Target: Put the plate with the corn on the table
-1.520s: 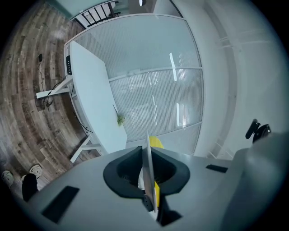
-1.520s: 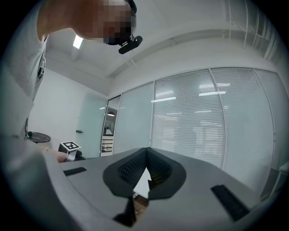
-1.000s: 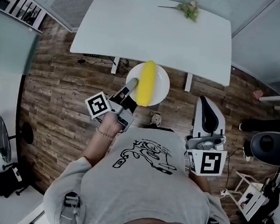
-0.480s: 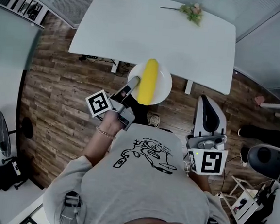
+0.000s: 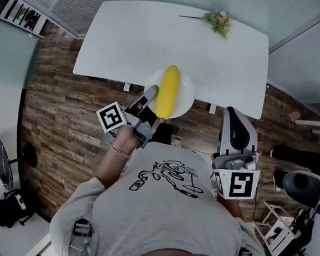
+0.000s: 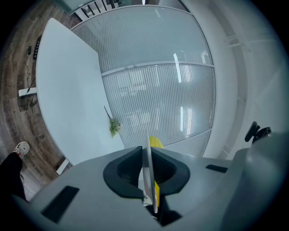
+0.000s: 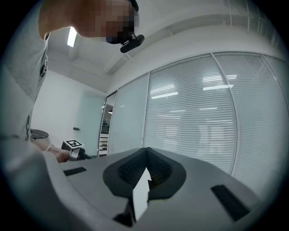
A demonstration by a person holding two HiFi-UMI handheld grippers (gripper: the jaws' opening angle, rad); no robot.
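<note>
Our left gripper (image 5: 149,101) pinches the plate (image 5: 183,99), corn (image 5: 167,91) aboard, at the edge of the table (image 5: 156,41). Our right gripper (image 5: 234,117) hangs short of it, pressed together.

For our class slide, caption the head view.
Left gripper holds the plate with corn at the near edge of the white table.

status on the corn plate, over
Left gripper shut on plate rim; right gripper shut, empty. Corn on plate at table near edge, not yet down. Flower sprig far side, clear of path.
</note>
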